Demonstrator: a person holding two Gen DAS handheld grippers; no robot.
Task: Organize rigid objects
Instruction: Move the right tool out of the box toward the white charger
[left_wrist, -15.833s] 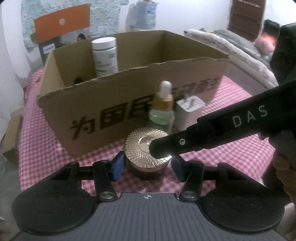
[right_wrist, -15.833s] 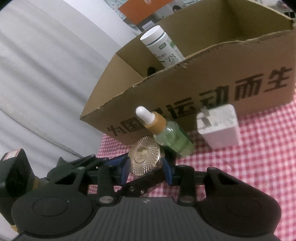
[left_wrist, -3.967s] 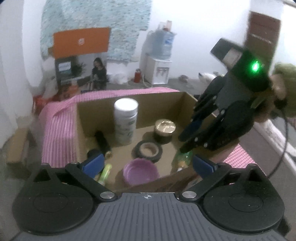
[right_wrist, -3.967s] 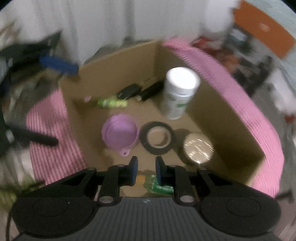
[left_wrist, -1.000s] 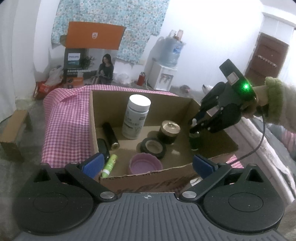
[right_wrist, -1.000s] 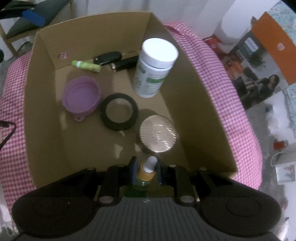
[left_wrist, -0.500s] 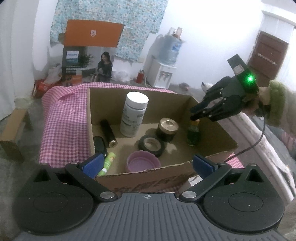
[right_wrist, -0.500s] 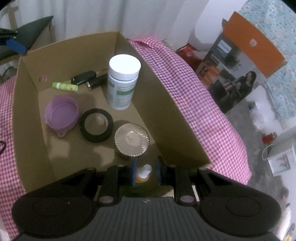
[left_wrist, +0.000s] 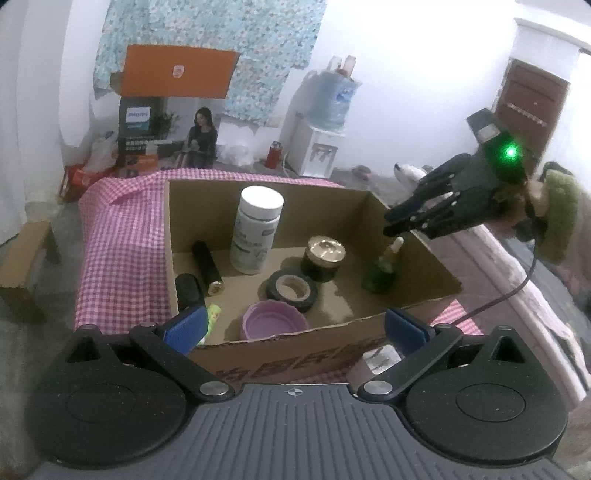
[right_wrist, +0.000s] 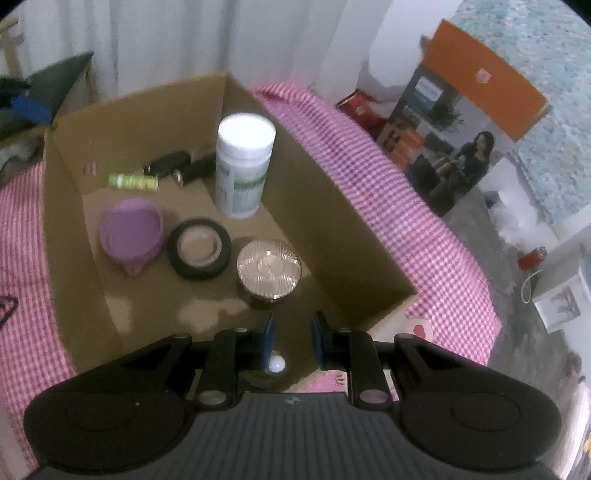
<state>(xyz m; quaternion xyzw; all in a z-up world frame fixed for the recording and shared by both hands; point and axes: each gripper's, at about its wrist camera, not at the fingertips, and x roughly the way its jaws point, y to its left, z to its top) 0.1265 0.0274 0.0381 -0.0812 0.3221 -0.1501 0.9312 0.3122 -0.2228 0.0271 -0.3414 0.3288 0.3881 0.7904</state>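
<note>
A green dropper bottle (left_wrist: 380, 275) stands upright inside the cardboard box (left_wrist: 280, 354), by its right wall. My right gripper (left_wrist: 389, 227) hovers just above it, a person's hand behind it. In the right wrist view the right gripper (right_wrist: 291, 325) is shut to a narrow gap with nothing pressed between the pads. The bottle's white bulb (right_wrist: 276, 363) shows just under the left finger. My left gripper (left_wrist: 295, 328) stands wide open in front of the box, holding nothing. A white charger (left_wrist: 380, 358) lies outside the box's front wall.
In the box are a white pill bottle (left_wrist: 258, 229), a gold-lidded jar (left_wrist: 323, 258), a black tape roll (left_wrist: 291, 290), a purple bowl (left_wrist: 275, 323), two black cylinders (left_wrist: 207, 262) and a green tube (right_wrist: 133, 181). A pink checked cloth (left_wrist: 122, 240) covers the table.
The right gripper was shut on the dropper bottle's neck with the bottle on the box floor. It has since come up off the bottle, which stays standing. The left gripper has kept still.
</note>
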